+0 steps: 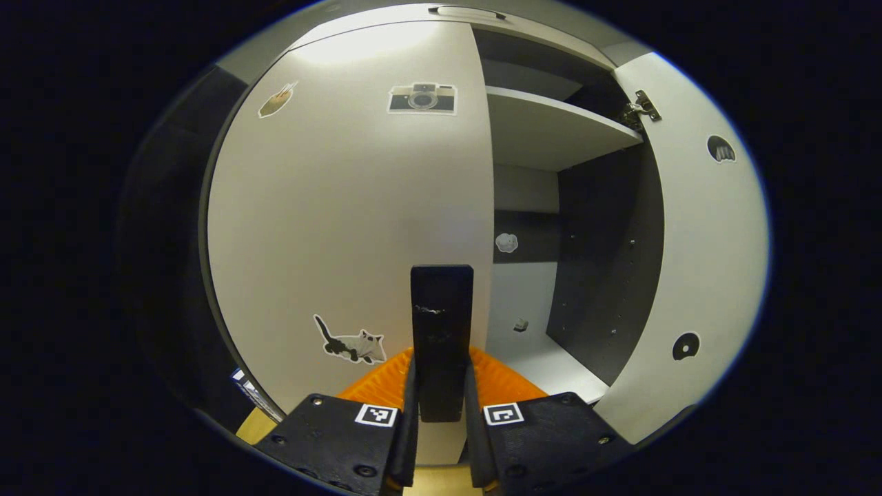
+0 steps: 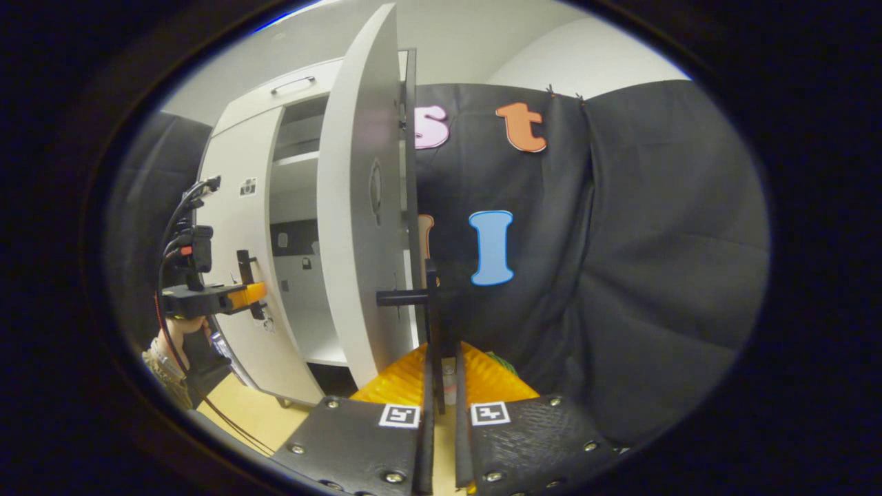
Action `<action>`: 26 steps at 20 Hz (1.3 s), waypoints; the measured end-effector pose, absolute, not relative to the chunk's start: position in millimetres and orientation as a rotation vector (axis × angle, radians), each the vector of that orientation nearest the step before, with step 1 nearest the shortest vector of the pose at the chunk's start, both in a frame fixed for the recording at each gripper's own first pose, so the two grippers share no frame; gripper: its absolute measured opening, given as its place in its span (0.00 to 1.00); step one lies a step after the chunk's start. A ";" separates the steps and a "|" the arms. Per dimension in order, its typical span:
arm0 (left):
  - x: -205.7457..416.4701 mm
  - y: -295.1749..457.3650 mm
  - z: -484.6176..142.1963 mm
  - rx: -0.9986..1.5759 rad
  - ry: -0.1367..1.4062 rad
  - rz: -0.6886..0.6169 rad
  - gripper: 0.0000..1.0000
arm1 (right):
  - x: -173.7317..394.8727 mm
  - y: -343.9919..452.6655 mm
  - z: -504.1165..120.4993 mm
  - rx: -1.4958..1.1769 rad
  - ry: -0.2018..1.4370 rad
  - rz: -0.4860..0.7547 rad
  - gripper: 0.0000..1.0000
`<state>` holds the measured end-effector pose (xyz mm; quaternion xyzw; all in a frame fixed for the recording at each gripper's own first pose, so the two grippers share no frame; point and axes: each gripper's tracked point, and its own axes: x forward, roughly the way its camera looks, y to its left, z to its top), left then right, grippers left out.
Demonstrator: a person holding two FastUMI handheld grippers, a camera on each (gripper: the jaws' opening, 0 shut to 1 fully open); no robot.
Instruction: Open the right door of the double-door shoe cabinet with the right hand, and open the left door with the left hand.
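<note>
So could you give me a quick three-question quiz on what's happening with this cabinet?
1. True or false: the right door is swung open.
2. The left gripper is shut on: A) a shelf, B) the left door's handle, C) nothing.
3. Which sticker sits low on the left door, near that handle?

Key: 1 true; 2 B; 3 the cat sticker.
</note>
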<state>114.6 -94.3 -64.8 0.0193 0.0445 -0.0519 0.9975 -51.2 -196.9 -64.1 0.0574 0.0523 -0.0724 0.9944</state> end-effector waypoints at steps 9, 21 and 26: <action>105.0 -89.2 -65.7 0.012 0.094 -0.170 0.25 | -28.7 -210.2 -62.0 0.107 0.099 -0.125 0.13; 68.7 -72.0 -65.8 -0.002 0.122 -0.301 0.25 | -34.2 -200.0 -63.8 0.089 0.102 -0.095 0.13; 56.5 -65.0 -65.2 0.018 0.110 -0.371 0.26 | -34.3 -197.9 -63.1 0.089 0.099 -0.092 0.13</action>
